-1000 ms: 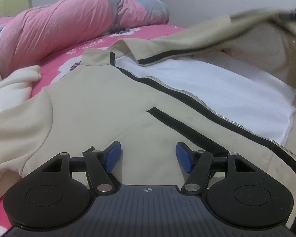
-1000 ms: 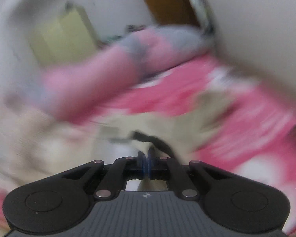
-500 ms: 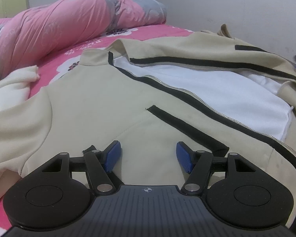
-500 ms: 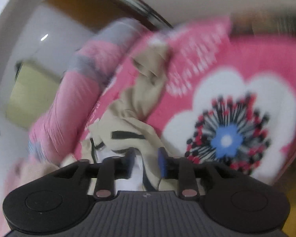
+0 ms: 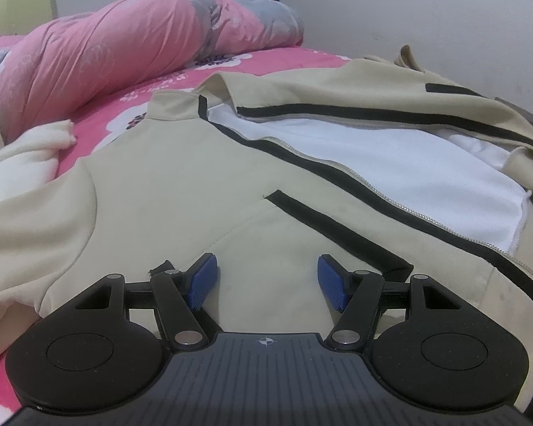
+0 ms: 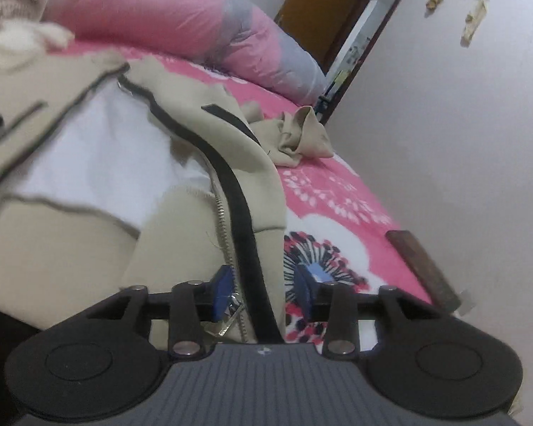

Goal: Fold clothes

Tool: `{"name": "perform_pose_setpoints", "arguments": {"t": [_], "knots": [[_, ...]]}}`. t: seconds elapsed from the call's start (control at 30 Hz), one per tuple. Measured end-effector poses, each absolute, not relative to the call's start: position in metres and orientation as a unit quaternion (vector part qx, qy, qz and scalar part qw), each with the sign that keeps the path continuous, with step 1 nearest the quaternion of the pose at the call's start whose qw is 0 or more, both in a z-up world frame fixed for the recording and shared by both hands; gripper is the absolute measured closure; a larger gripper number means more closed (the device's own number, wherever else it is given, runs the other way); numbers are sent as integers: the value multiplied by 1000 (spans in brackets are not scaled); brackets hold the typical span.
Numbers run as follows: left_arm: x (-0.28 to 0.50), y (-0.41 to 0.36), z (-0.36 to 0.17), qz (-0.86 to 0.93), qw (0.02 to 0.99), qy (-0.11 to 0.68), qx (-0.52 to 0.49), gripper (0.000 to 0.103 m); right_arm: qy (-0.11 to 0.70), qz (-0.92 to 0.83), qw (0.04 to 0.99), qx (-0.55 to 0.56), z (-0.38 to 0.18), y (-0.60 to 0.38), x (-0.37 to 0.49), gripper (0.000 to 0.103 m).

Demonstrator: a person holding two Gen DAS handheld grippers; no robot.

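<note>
Watching right claw point(image 6: 263, 291): parted around jacket point(image 6: 71, 234) zip edge point(image 6: 247, 248), unpinched, may snag; left claw point(image 5: 265, 281) open, empty.

Beige matt soft-cloth zip jacket point(image 5: 202, 184) with white fleecy lining point(image 5: 426, 170) and shiny metal zipper teeth point(image 6: 221, 220); beside it, glossy pink satin-like quilt point(image 5: 106, 56)

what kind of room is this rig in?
Most likely a home bedroom. A beige jacket lies spread on a bed with a pink flowered sheet, a rolled pink and grey quilt lies along its far side, and a brown door stands in the wall behind.
</note>
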State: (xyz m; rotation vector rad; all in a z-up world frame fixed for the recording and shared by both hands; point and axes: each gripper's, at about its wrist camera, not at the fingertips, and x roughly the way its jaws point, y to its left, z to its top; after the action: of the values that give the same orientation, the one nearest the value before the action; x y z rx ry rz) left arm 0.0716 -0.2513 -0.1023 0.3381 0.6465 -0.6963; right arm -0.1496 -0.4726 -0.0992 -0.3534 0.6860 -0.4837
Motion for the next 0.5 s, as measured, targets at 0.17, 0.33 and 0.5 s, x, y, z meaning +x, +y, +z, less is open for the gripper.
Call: {"name": "perform_pose_setpoints", "arguments": {"t": [0.17,0.33,0.5], "knots": [[71,-250,-103,-332,878,306,158,40,339,-221,872,-275,-114,-451,-149,69],[69,-249,-103,-330,881,300,159,40,346,-236,861,-288,-120,-455,-136,85],[71,-243,-104,-329,882,301,150,40,314,-272,888,-196,-76,-462,-142,94]]}}
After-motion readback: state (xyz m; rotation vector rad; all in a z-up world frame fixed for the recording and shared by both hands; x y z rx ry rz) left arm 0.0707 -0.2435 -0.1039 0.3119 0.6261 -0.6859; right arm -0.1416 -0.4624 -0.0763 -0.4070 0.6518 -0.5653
